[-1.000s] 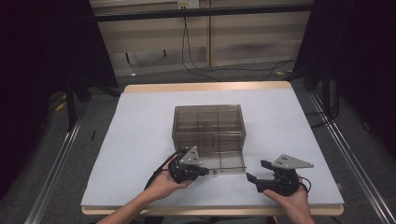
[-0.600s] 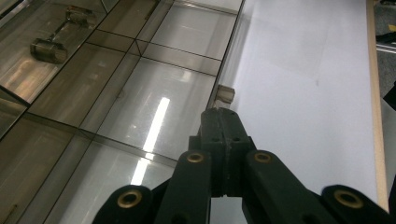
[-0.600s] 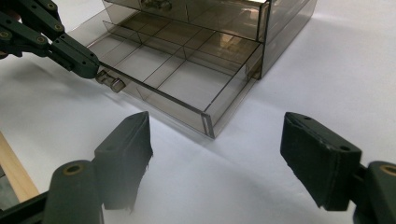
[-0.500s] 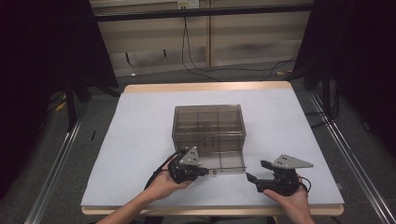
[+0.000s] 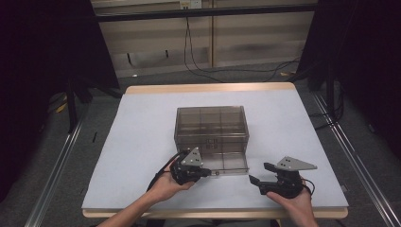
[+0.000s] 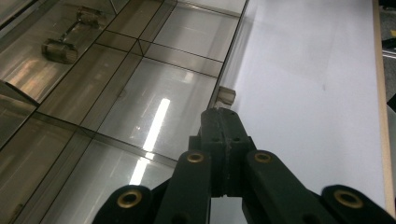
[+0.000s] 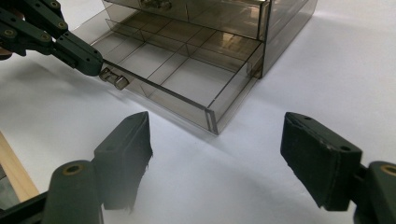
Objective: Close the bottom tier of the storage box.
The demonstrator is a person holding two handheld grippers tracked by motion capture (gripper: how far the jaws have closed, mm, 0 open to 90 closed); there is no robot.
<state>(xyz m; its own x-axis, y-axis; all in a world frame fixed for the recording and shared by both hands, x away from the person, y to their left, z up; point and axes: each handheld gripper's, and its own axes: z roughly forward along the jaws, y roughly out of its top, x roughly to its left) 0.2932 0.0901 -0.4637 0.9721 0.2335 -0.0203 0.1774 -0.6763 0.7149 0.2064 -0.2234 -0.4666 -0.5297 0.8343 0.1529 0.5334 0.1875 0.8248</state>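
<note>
High view: nothing has shifted over the last second; smoked drawer box [image 5: 212,130] mid-bench, bottom drawer [image 5: 229,163] pulled out toward the near edge.
Left gripper view: left gripper [image 6: 223,122], jaws closed at the drawer knob [image 6: 227,94].
Right gripper view: right gripper [image 7: 217,154], jaws open, empty.

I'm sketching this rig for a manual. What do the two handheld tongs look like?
Both are black. The left tongs and right tongs each carry a grey three-cornered plate on top and trail a black cable. Their linkages show brass-coloured pivot rings, and the pads are blocky, dark and matte. The forearms are bare.
</note>
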